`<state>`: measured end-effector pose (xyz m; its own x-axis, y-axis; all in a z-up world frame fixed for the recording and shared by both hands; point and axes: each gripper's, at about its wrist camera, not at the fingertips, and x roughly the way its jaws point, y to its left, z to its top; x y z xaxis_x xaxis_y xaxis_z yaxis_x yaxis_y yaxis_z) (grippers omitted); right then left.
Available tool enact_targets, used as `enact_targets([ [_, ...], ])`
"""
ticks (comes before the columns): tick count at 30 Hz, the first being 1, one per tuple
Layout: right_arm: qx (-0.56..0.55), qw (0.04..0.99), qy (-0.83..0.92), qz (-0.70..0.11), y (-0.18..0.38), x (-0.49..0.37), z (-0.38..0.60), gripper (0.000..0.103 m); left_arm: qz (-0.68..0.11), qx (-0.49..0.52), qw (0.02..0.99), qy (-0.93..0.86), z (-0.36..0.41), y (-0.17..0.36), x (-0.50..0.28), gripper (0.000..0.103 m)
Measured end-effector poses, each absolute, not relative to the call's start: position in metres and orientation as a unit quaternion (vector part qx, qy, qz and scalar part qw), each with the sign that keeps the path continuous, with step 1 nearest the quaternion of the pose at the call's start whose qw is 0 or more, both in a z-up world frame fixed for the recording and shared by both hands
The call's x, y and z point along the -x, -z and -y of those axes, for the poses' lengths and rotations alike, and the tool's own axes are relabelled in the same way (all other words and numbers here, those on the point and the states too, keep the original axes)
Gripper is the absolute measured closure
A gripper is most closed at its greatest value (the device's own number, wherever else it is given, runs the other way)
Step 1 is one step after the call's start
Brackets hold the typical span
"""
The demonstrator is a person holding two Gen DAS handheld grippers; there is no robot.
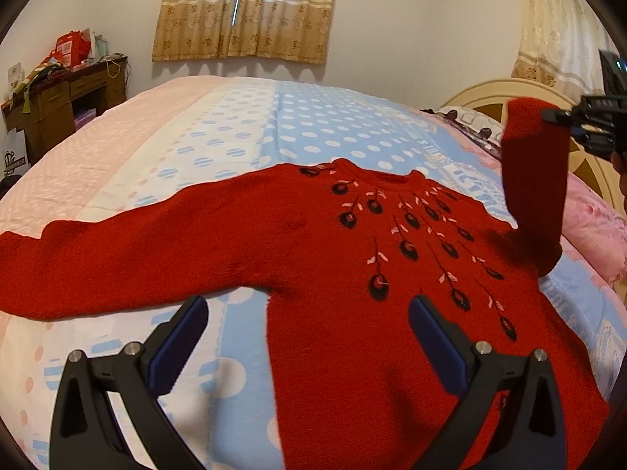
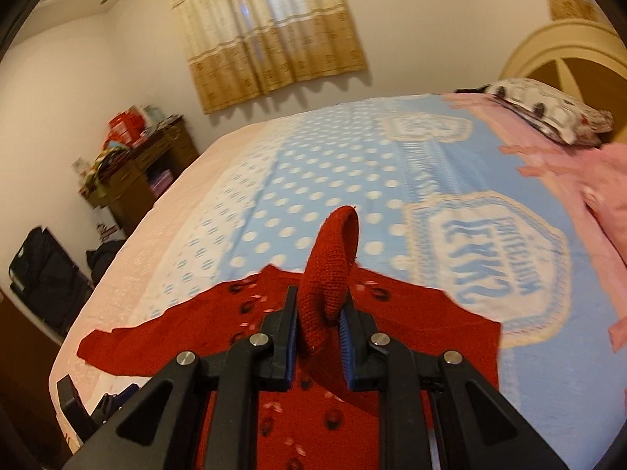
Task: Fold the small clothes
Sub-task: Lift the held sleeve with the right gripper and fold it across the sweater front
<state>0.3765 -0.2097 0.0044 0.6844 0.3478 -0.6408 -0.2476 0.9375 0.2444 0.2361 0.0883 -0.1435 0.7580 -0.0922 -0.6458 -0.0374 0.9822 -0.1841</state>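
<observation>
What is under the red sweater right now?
The red sweater lies flat on the blue polka-dot blanket, one sleeve lifted by the right gripper. Whatever sits beneath its body is covered.

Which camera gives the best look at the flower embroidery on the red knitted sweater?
The left wrist view: the red knitted sweater lies spread on the bed, its dark flower embroidery sharp. The right wrist view shows it blurred and partly hidden behind the right gripper clamping the sleeve.

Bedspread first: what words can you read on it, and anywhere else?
"PREMIUM": upside down on the bedspread badge.
Big word in that badge: too blurred, perhaps "JEANS".
Red boxes on the desk: print too small to read.
</observation>
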Motion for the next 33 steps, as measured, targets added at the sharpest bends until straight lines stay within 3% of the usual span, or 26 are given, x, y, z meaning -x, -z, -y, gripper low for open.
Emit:
enact_targets([
  [15, -0.026, 0.871, -0.248, -0.423, 0.099, -0.373, 0.073, 0.084, -0.371, 0.090, 0.924, -0.004, -0.111, 0.149, -0.228, 0.000],
  [17, -0.027, 0.858, -0.248, -0.448, 0.120, -0.372, 0.075, 0.072, -0.377, 0.083, 0.922, 0.001, -0.110, 0.150, -0.228, 0.000],
  [18, -0.026, 0.853, -0.246, -0.460, 0.127, -0.370, 0.078, 0.051, -0.379, 0.078, 0.922, 0.000, -0.110, 0.150, -0.227, 0.000],
  [19, -0.029, 0.848, -0.246, -0.468, 0.133, -0.367, 0.084, 0.038, -0.379, 0.071, 0.923, -0.002, -0.109, 0.148, -0.227, 0.000],
  [30, 0.026, 0.864, -0.193, -0.464, 0.154, -0.302, 0.171, 0.037, -0.402, 0.061, 0.912, 0.052, -0.089, 0.131, -0.250, 0.001],
  [33, 0.041, 0.868, -0.190, -0.456, 0.159, -0.287, 0.177, 0.037, -0.412, 0.057, 0.907, 0.071, -0.074, 0.133, -0.268, 0.016],
])
